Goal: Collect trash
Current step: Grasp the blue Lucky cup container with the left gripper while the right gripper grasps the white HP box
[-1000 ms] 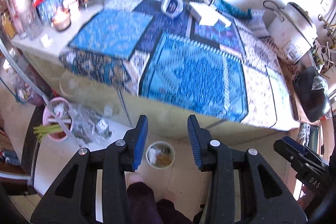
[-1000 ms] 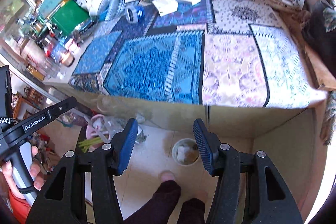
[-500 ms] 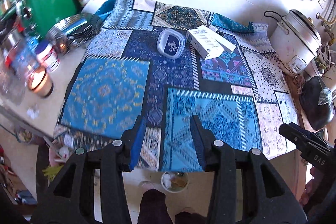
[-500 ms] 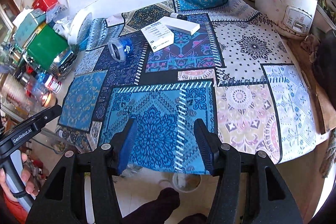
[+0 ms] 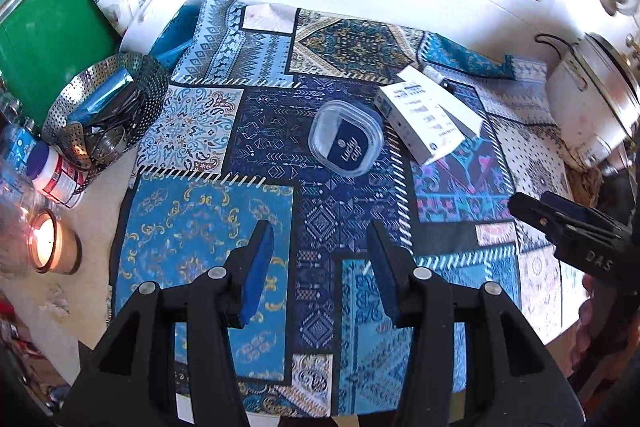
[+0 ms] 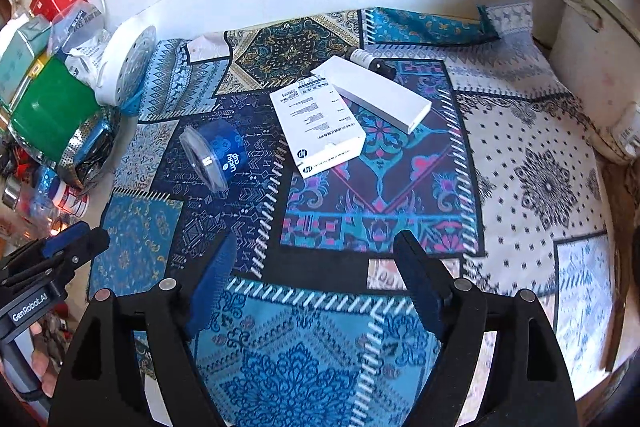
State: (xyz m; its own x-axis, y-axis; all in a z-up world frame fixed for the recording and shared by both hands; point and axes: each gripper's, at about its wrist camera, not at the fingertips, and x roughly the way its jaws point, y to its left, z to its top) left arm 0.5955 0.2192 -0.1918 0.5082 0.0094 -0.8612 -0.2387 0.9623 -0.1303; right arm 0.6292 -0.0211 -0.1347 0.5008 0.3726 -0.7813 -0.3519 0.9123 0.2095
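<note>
A clear plastic cup with a dark blue label [image 5: 346, 136] lies on its side on the patterned cloth; it also shows in the right wrist view [image 6: 214, 155]. Beside it lie a white printed box [image 6: 318, 125], also in the left wrist view [image 5: 426, 119], a longer plain white box [image 6: 378, 94] and a small bottle [image 6: 370, 61] behind them. My left gripper [image 5: 320, 263] is open and empty above the cloth, short of the cup. My right gripper [image 6: 316, 281] is open and empty, short of the boxes.
A patchwork cloth [image 6: 520, 163] covers the table. A white rice cooker [image 6: 596, 67] stands at the right. At the left are a green container [image 5: 44, 39], a perforated metal basket [image 5: 104, 107], a lit candle [image 5: 46, 241] and jars.
Both grippers have risen from near the floor and moved forward over the table. The cup and boxes now look closer. A bin on the floor has dropped out of view.
</note>
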